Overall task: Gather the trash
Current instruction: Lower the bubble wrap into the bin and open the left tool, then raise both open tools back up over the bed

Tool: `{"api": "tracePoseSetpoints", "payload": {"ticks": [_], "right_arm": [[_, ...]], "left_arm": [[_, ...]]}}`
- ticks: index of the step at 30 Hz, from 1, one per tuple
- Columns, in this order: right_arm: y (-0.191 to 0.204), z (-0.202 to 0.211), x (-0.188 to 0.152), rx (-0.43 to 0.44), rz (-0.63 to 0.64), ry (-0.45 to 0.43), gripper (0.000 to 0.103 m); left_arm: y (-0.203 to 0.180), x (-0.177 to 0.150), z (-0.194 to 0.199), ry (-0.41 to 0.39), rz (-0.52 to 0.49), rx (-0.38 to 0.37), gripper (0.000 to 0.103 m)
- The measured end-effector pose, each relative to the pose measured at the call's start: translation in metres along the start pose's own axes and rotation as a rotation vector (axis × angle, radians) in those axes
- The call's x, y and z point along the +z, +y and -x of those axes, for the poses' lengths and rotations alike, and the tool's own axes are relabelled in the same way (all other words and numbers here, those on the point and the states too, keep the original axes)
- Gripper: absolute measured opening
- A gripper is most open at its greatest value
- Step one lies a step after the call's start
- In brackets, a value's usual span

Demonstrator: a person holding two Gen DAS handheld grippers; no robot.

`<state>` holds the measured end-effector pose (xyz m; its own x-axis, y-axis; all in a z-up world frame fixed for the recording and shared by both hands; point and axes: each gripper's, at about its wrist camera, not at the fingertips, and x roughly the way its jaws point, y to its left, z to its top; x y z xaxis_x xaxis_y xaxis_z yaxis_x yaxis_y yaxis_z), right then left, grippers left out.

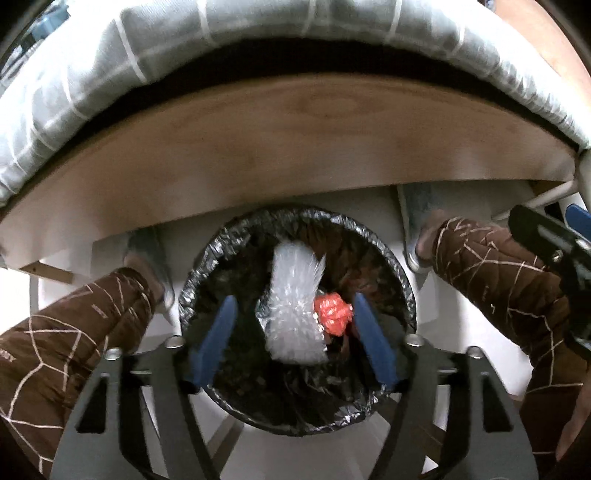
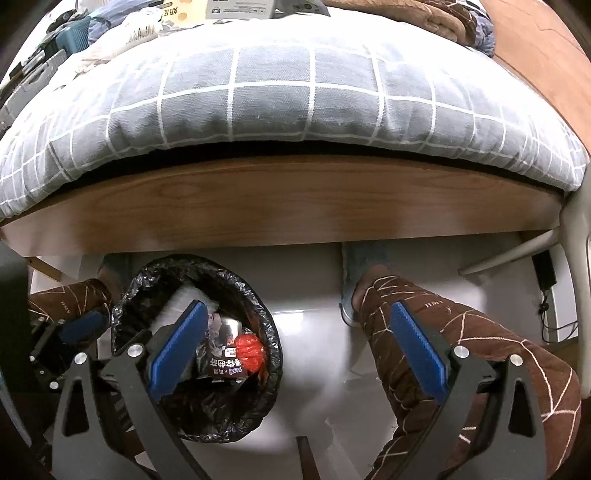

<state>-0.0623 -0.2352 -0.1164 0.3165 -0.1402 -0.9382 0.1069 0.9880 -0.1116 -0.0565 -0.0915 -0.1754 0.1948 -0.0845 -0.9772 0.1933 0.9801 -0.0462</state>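
A round bin lined with a black bag (image 1: 391, 258) stands on the white floor between the person's legs. Inside lie a clear crinkled plastic bag (image 1: 295, 306), a red crumpled wrapper (image 1: 332, 314) and dark trash. My left gripper (image 1: 295, 328) hangs right above the bin, open and empty, its blue pads either side of the trash. In the right wrist view the bin (image 2: 269, 325) sits lower left, with the red wrapper (image 2: 249, 352) and a printed snack packet (image 2: 221, 354) in it. My right gripper (image 2: 299, 343) is open and empty, just right of the bin.
A wooden bed frame (image 2: 280, 206) with a grey checked quilt (image 2: 258, 92) runs across ahead. The person's legs in brown patterned trousers (image 2: 461, 339) and slippers (image 2: 354, 266) flank the bin. Boxes and clutter (image 2: 236, 7) lie on the bed. The right gripper shows at the left wrist view's edge (image 1: 554, 251).
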Motion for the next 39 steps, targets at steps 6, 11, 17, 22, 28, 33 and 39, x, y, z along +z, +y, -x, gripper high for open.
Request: {"api": "tracePoseSetpoints", "payload": {"ticks": [6, 11, 17, 22, 28, 33, 39], "right_arm": [[-0.001, 0.004, 0.003, 0.013, -0.016, -0.018, 0.095], [0.002, 0.011, 0.008, 0.02, -0.019, -0.037, 0.095], [0.014, 0.02, 0.011, 0.028, 0.019, -0.059, 0.095], [0.018, 0.029, 0.016, 0.052, 0.044, -0.066, 0.095], [0.011, 0.05, 0.031, 0.089, 0.013, -0.092, 0.095], [0.011, 0.067, 0.046, 0.104, 0.012, -0.119, 0.095], [0.013, 0.092, 0.074, 0.115, 0.034, -0.166, 0.095]], "left_arm": [[0.007, -0.002, 0.013, -0.035, -0.001, 0.015, 0.088], [0.023, -0.002, 0.029, -0.069, 0.051, 0.015, 0.096], [0.044, 0.002, 0.046, -0.11, 0.098, 0.026, 0.097], [0.057, 0.007, 0.059, -0.125, 0.128, 0.023, 0.097], [0.069, 0.013, 0.083, -0.163, 0.154, 0.015, 0.097], [0.077, 0.02, 0.104, -0.187, 0.169, 0.013, 0.097], [0.091, 0.035, 0.13, -0.229, 0.179, 0.031, 0.097]]}}
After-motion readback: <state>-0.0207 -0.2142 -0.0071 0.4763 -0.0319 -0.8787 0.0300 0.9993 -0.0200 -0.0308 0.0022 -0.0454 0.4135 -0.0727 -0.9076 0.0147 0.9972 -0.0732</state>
